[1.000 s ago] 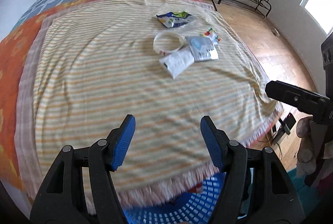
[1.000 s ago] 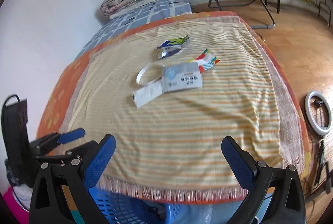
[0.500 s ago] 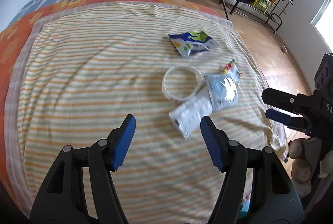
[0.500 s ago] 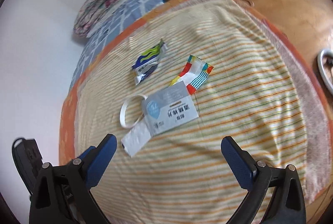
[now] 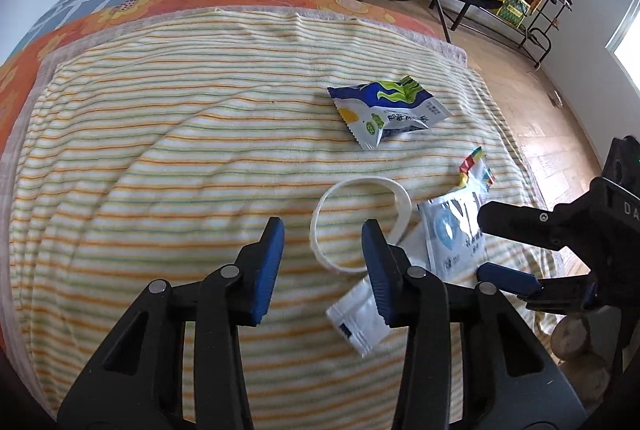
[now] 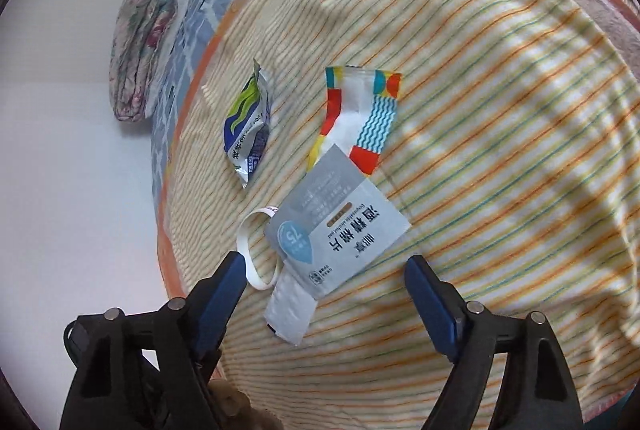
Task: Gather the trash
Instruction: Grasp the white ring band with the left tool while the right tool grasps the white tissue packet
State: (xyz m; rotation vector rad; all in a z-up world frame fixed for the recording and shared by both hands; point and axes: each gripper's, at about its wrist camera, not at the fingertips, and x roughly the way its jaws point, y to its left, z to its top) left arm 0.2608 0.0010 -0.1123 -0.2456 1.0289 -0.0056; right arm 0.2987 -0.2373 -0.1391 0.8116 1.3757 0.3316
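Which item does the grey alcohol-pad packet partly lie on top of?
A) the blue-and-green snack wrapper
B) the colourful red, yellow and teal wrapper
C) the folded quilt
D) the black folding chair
B: in the right wrist view the far corner of the grey alcohol-pad packet covers the near end of the colourful wrapper, while the blue-and-green snack wrapper lies apart from it.

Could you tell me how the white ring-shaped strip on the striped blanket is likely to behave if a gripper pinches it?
The white strip loop looks thin and ribbon-like, so it will probably flatten between the pads rather than hold its shape. It seems very light and should lift easily. One end tucks under the grey wipe packet, so that packet might shift.
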